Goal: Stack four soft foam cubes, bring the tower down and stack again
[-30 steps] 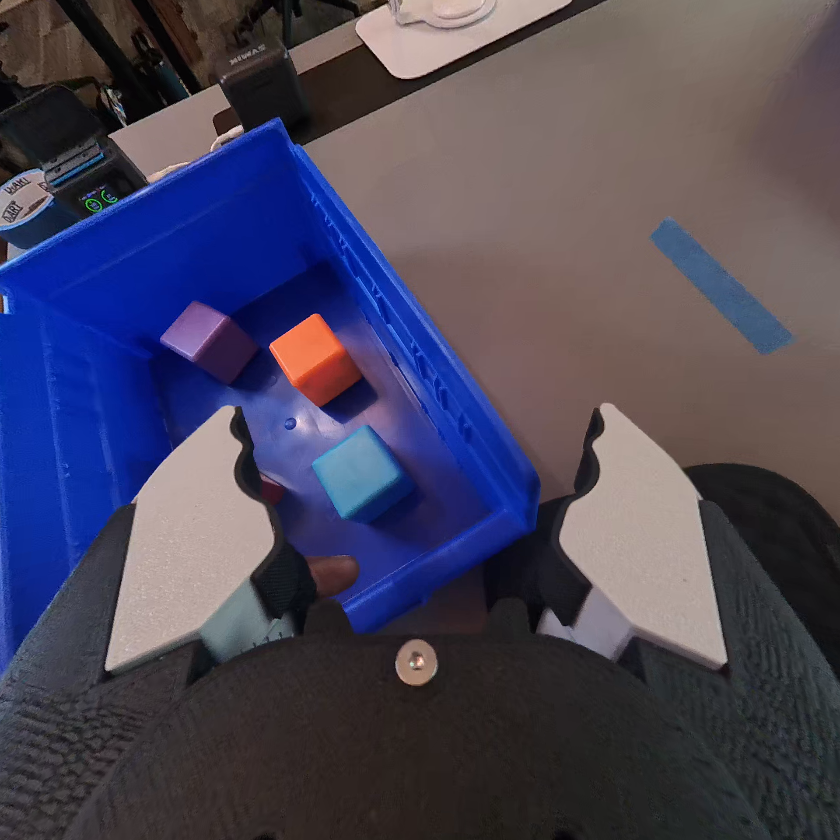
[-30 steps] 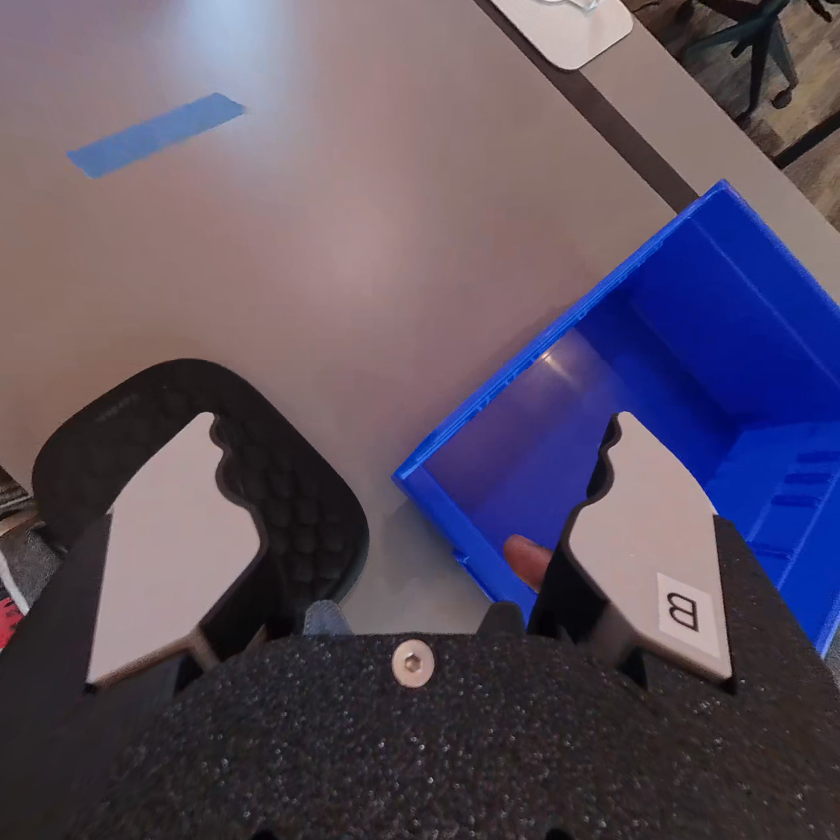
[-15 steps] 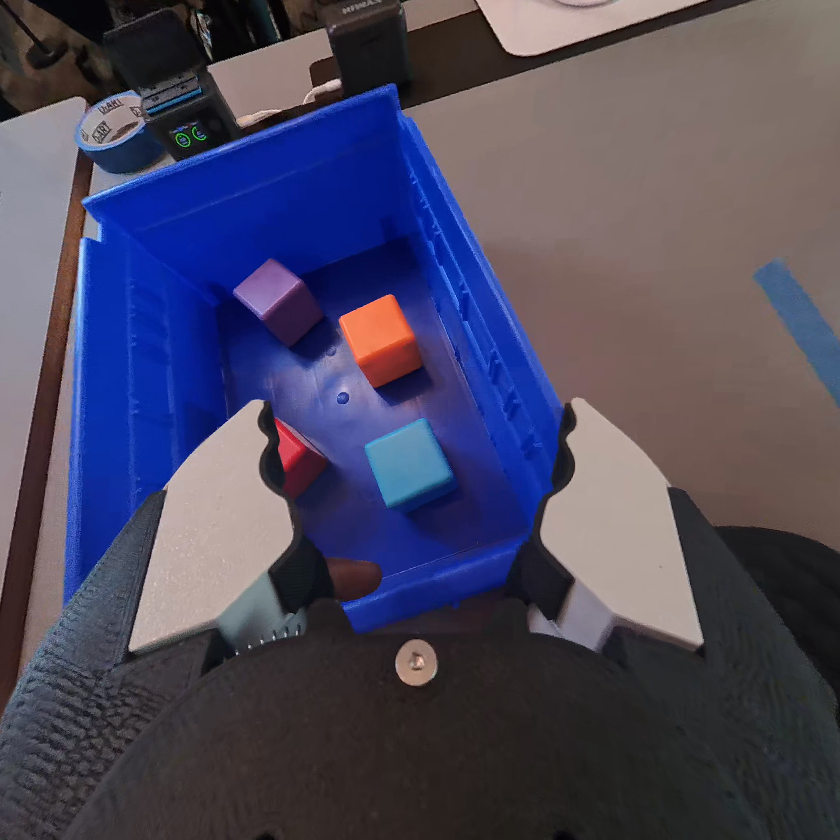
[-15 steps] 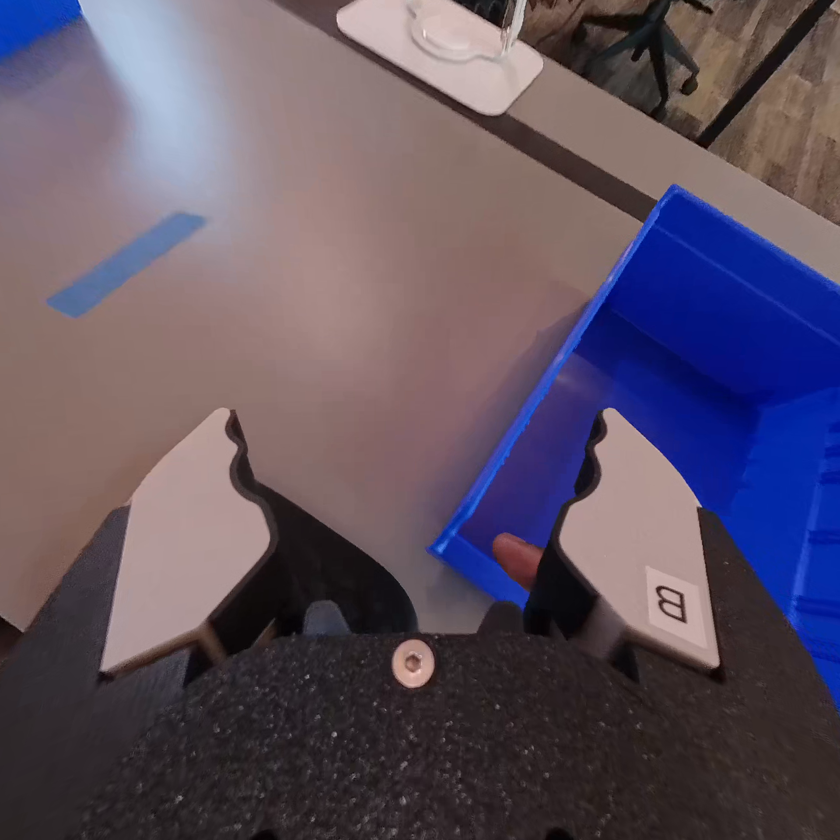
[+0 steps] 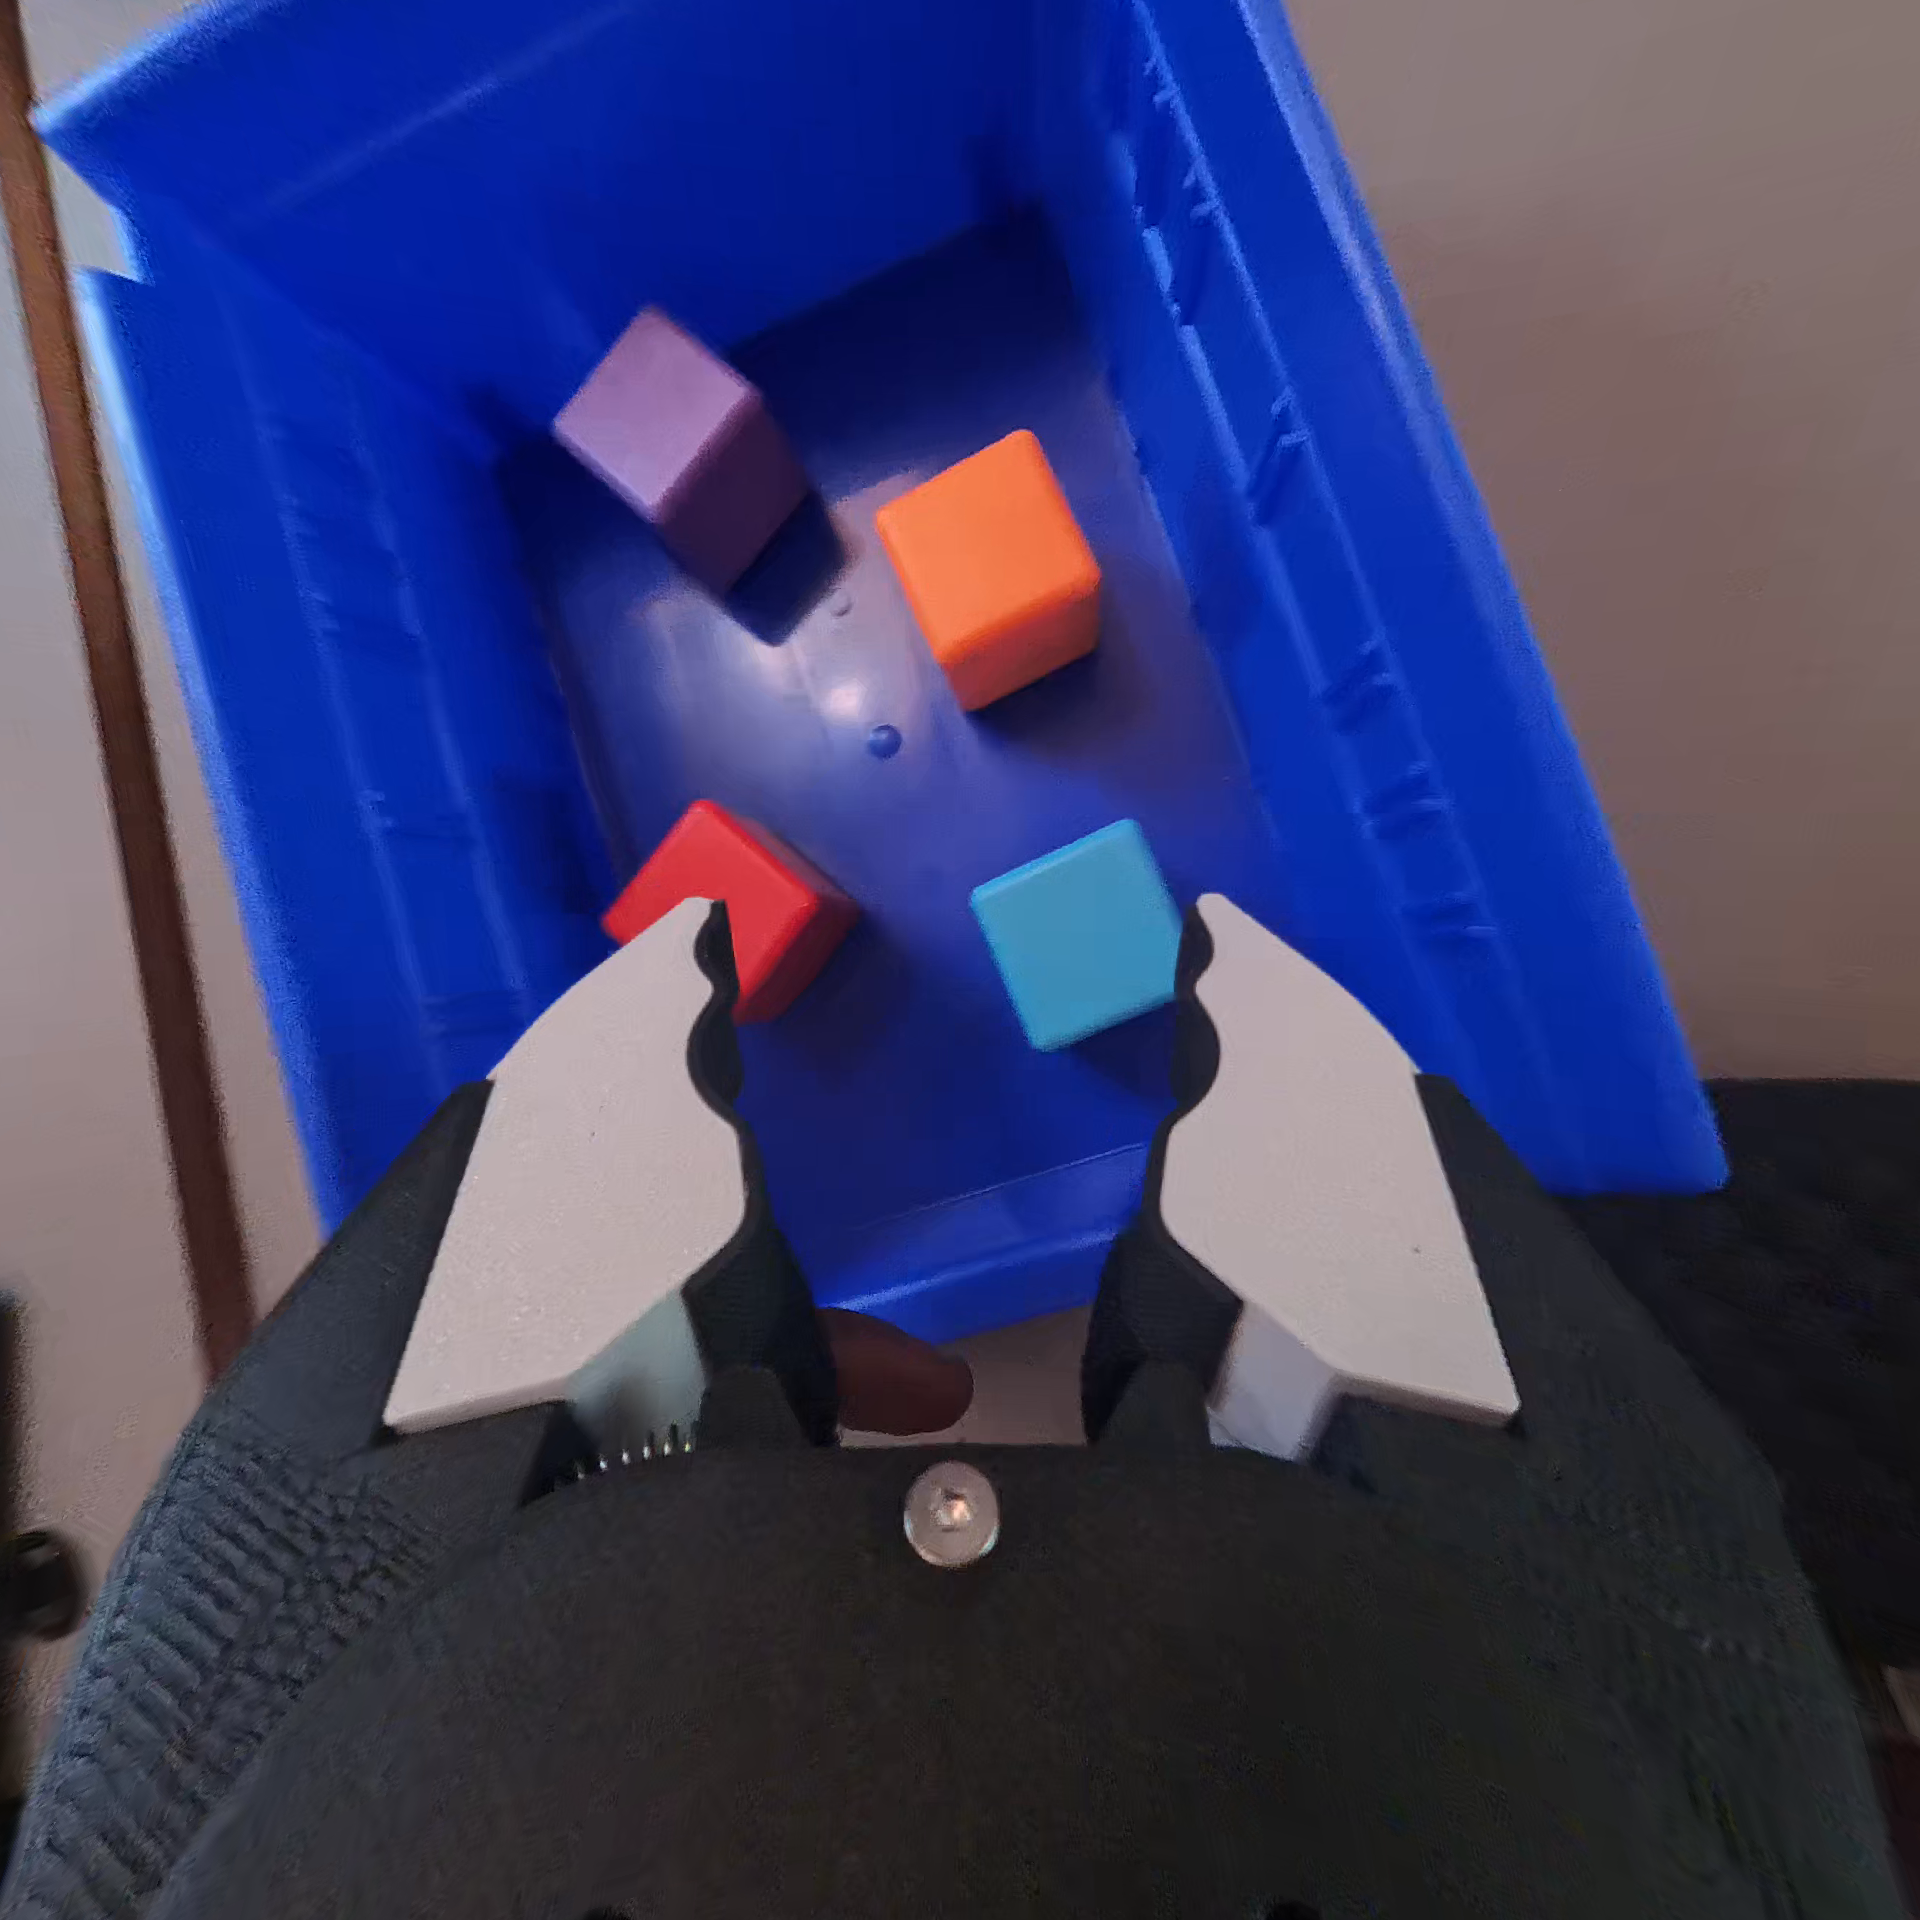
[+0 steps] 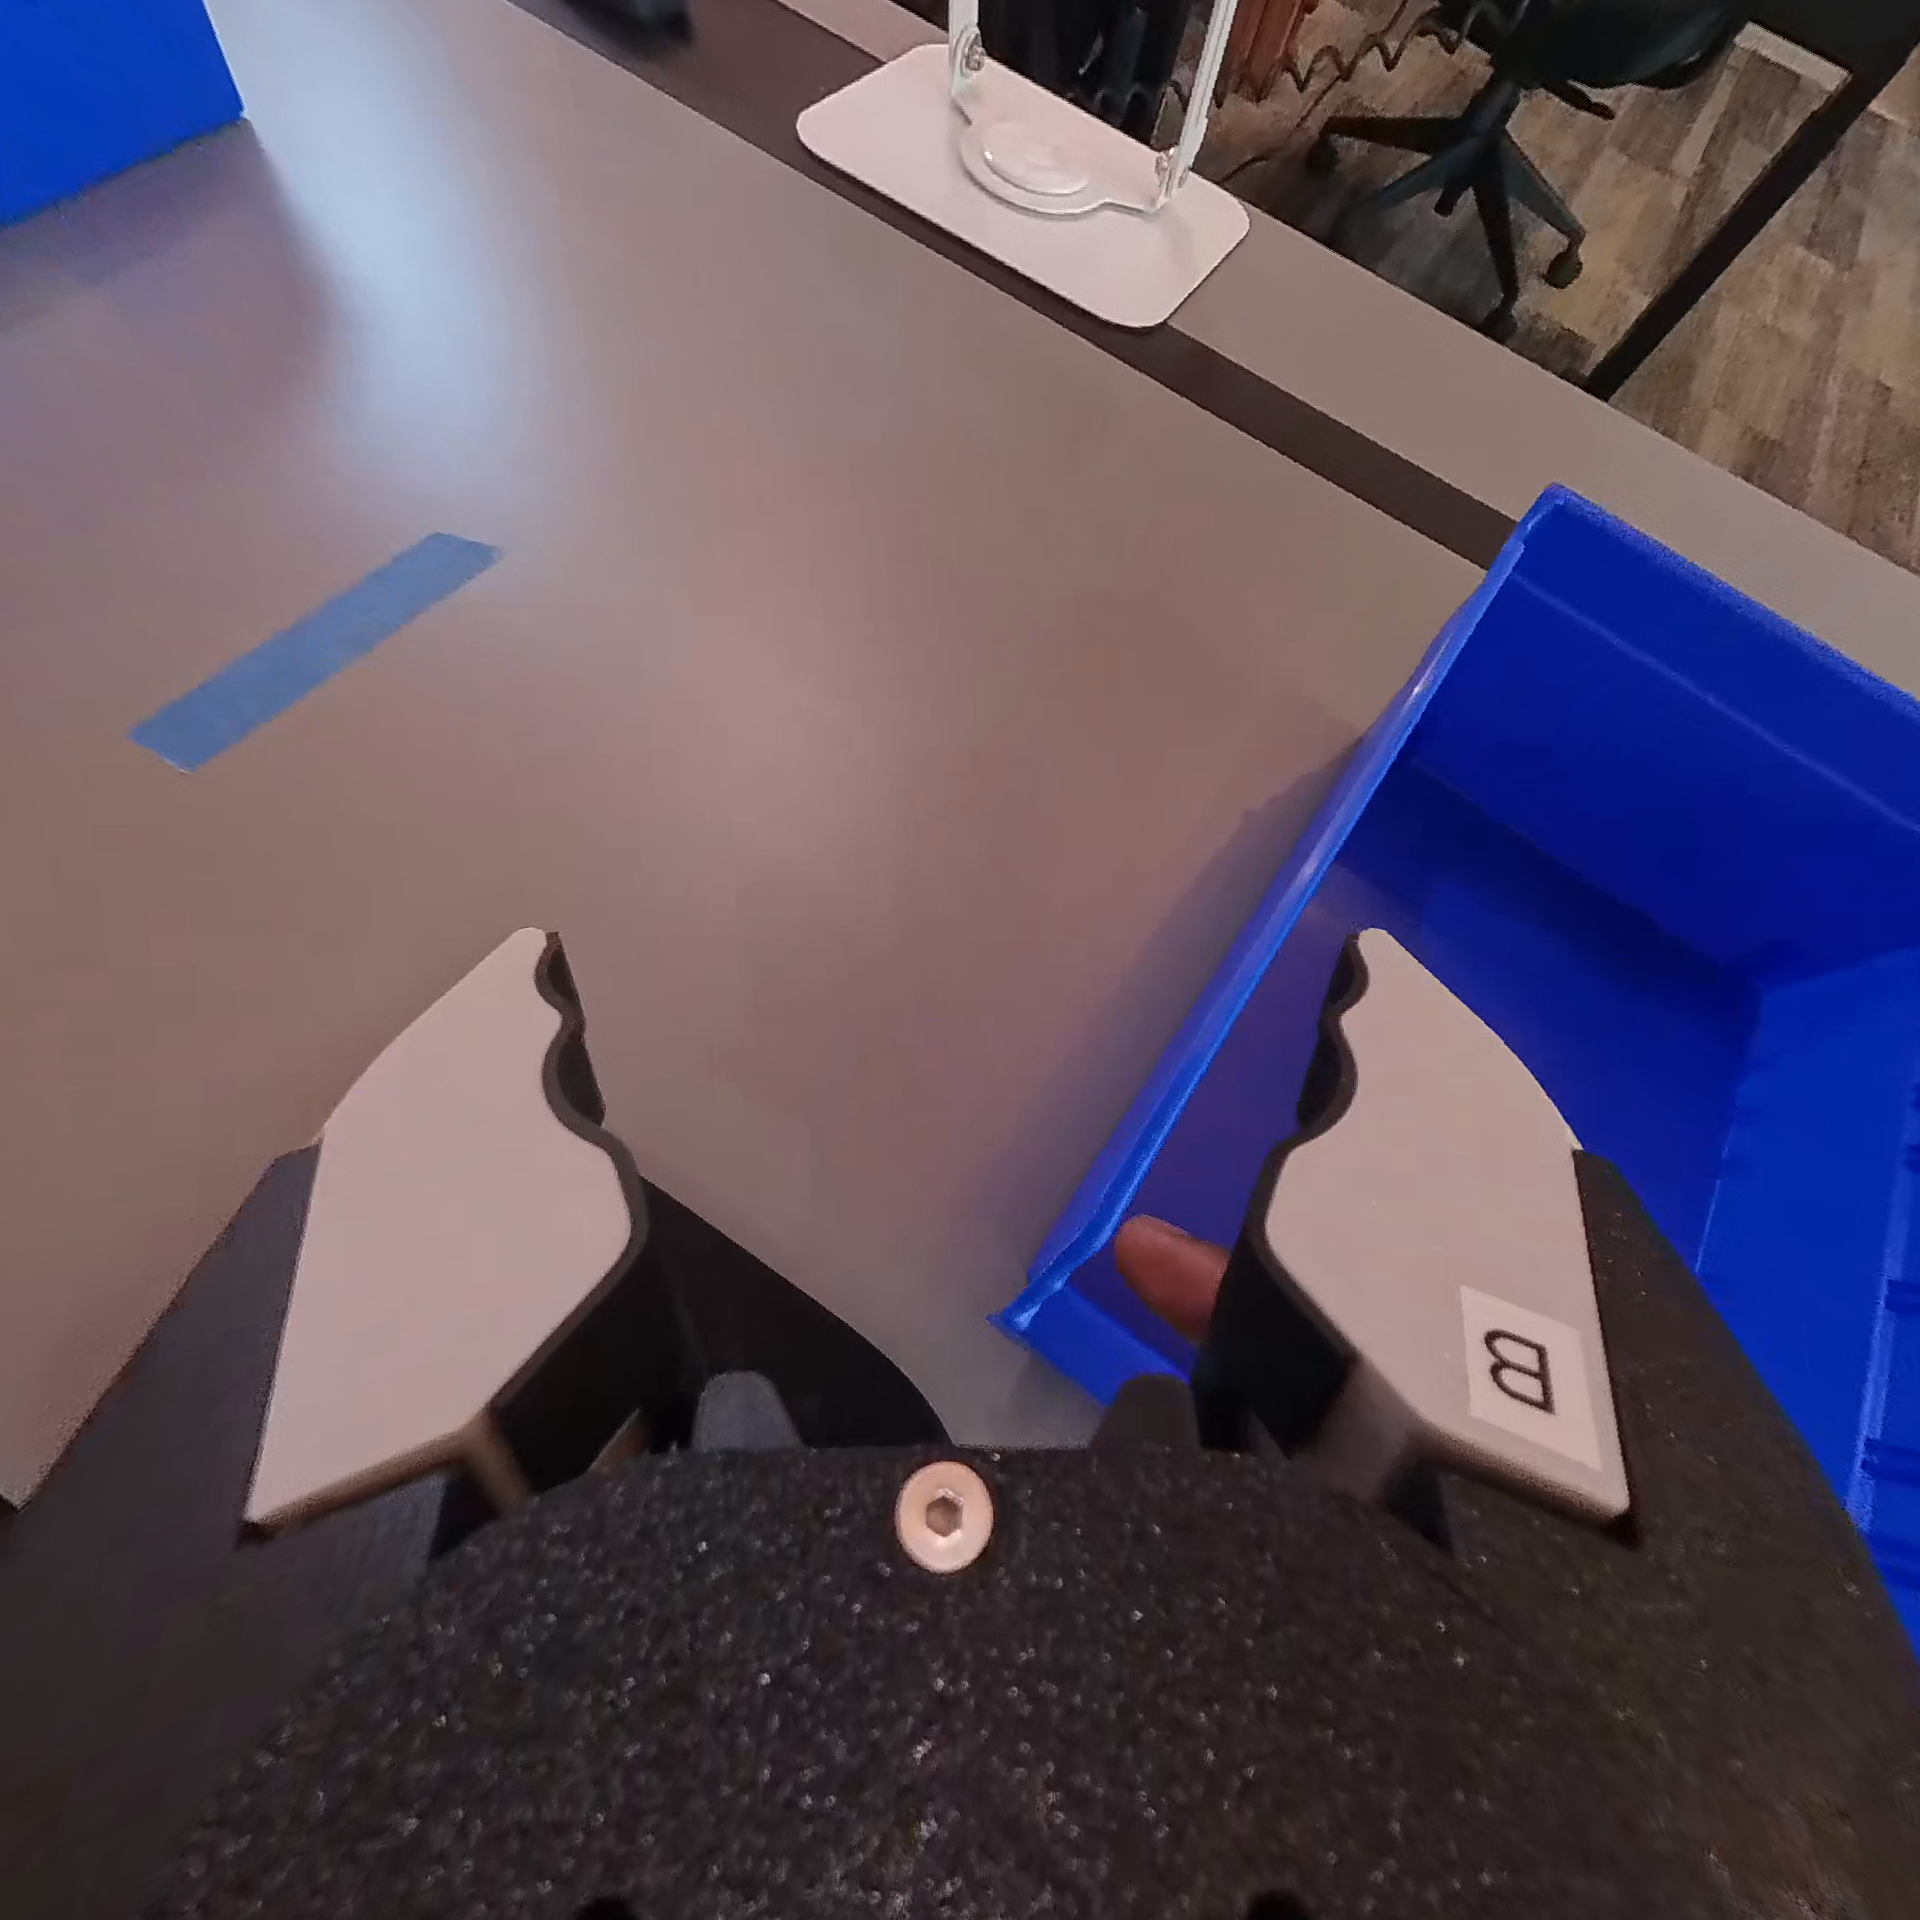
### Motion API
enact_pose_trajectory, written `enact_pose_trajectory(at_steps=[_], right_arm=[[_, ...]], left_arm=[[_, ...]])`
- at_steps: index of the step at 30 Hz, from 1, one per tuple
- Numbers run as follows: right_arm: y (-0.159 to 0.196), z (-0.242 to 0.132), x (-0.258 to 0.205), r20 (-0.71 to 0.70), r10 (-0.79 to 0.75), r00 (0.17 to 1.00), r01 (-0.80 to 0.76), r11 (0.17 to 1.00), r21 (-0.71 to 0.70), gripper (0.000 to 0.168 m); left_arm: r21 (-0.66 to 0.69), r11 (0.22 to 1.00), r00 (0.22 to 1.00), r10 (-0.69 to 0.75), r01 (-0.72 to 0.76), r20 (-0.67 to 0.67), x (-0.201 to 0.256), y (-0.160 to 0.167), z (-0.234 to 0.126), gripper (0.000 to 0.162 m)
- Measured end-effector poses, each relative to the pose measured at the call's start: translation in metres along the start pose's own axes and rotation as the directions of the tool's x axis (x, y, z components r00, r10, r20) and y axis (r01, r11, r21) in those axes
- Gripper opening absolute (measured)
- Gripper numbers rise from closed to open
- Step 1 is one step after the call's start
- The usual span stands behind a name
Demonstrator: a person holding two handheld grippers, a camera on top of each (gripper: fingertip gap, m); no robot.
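Left tongs (image 5: 956,920): mine, jaws wide, holding nothing, poised over the blue bin (image 5: 343,665).
Cubes: all four loose on that bin's floor, none stacked; purple cube (image 5: 675,442) and orange cube (image 5: 987,561) at the far end, red cube (image 5: 743,899) and light blue cube (image 5: 1075,930) nearer (red partly behind my left fingertip).
Right tongs (image 6: 951,940): wide, empty, above the grey table (image 6: 831,644).
Second blue bin (image 6: 1288,997): just right of my right tongs.
Blue tape strip (image 6: 312,649): flat on the table, well apart.

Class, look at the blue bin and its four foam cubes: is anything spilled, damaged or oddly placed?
Nothing stands out. The purple cube, orange cube, red cube and light blue cube lie apart and unstacked on the floor of the blue bin, each turned differently, none visibly damaged.
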State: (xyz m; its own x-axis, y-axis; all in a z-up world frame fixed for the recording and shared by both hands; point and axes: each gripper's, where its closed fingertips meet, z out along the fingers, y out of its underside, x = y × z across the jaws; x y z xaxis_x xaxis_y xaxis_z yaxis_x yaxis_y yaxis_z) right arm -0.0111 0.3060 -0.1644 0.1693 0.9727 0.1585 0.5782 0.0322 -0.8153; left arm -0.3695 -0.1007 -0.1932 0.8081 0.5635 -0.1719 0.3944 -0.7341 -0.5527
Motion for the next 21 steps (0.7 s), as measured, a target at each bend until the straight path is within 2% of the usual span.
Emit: enact_pose_trajectory(at_steps=[2, 8, 10, 11, 14, 17, 21], right_arm=[[0.002, 0.001, 0.003, -0.017, 0.006, 1.0, -0.006, 1.0, -0.009, 0.132], [0.0, 0.0, 0.009, -0.041, -0.004, 0.999, 0.004, 1.0, -0.01, 0.133], [-0.002, -0.001, 0.009, -0.04, -0.004, 0.999, 0.004, 1.0, -0.001, 0.132], [-0.002, -0.001, 0.008, -0.04, -0.005, 0.999, 0.005, 1.0, -0.001, 0.132], [0.001, 0.001, 0.004, -0.031, -0.015, 0.999, 0.014, 1.0, -0.016, 0.132], [0.003, 0.003, -0.001, -0.016, -0.023, 1.0, 0.022, 0.999, -0.037, 0.13], [-0.01, 0.004, -0.014, 0.027, -0.045, 0.999, 0.045, 0.999, -0.002, 0.126]], left_arm=[[0.014, 0.999, 0.999, -0.046, 0.047, -0.016, 0.01, 0.003, 0.009, 0.08], [-0.104, 0.992, 0.997, -0.072, 0.072, -0.001, 0.022, 0.026, 0.038, 0.076], [-0.146, 0.987, 0.998, -0.063, 0.063, 0.006, 0.023, 0.032, 0.044, 0.069], [-0.168, 0.985, 0.999, -0.048, 0.045, -0.016, 0.027, 0.035, 0.047, 0.056], [-0.173, 0.985, 0.999, -0.027, 0.024, -0.017, 0.027, 0.037, 0.048, 0.052], [-0.098, 0.994, 0.998, -0.055, 0.052, -0.029, 0.026, 0.032, 0.046, 0.052], [0.134, 0.984, 0.989, -0.107, 0.12, -0.104, 0.027, 0.007, 0.025, 0.051]])
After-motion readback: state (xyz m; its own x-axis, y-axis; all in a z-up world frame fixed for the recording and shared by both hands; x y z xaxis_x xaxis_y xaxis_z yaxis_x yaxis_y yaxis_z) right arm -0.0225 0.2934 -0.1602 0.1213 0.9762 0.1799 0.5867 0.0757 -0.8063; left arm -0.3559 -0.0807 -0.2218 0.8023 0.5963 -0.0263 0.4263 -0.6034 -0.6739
